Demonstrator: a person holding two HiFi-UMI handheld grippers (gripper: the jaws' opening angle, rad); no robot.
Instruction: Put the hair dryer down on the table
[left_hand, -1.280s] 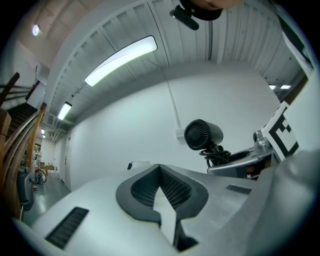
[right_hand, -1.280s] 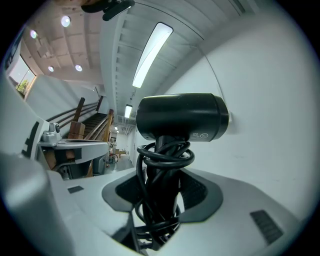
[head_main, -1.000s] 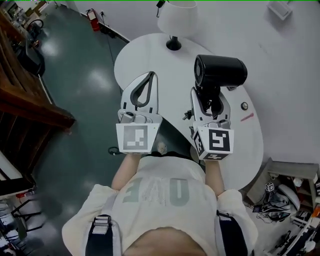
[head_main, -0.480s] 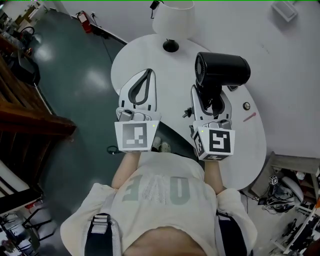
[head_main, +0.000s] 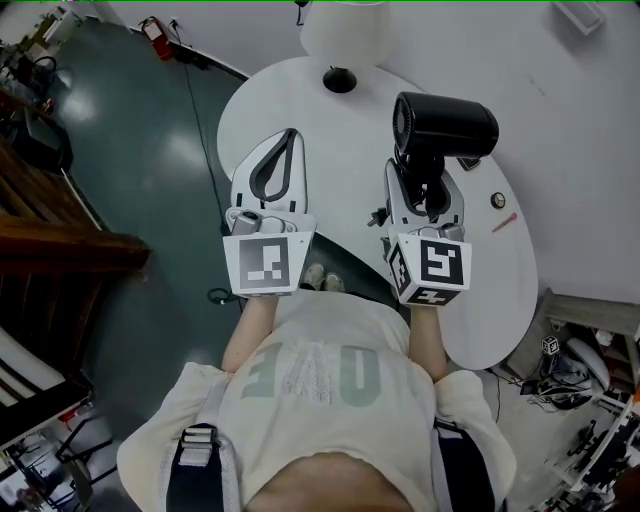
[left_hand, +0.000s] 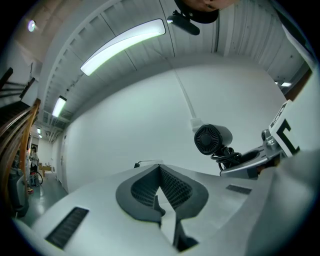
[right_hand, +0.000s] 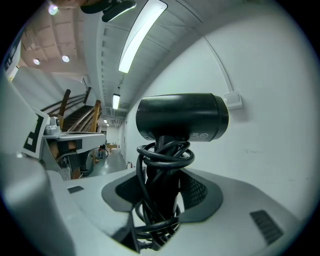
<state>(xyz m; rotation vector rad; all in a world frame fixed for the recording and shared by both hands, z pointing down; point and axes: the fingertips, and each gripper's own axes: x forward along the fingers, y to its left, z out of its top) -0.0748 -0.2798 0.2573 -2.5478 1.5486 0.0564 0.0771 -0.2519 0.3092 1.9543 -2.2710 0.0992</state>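
Observation:
A black hair dryer (head_main: 445, 125) stands upright above the white table (head_main: 345, 150), its cord wound round the handle. My right gripper (head_main: 425, 178) is shut on that handle, with the barrel above the jaws. In the right gripper view the hair dryer (right_hand: 182, 117) fills the middle, and the right gripper (right_hand: 160, 200) clamps the cord-wrapped handle. My left gripper (head_main: 290, 135) hovers over the table's left part, shut with nothing in it. In the left gripper view the left gripper (left_hand: 160, 170) has its pads touching, and the hair dryer (left_hand: 212, 139) shows to the right.
A white lamp (head_main: 343, 30) with a black base stands at the table's far edge. A small round object (head_main: 497, 200) and a red stick (head_main: 503, 222) lie near the right edge. Dark floor and wooden stairs (head_main: 50, 200) lie left; cluttered gear (head_main: 570, 360) sits lower right.
Both grippers have drifted slightly forward over the table. The right gripper's hold on the hair dryer is unchanged, and the left stays shut and empty.

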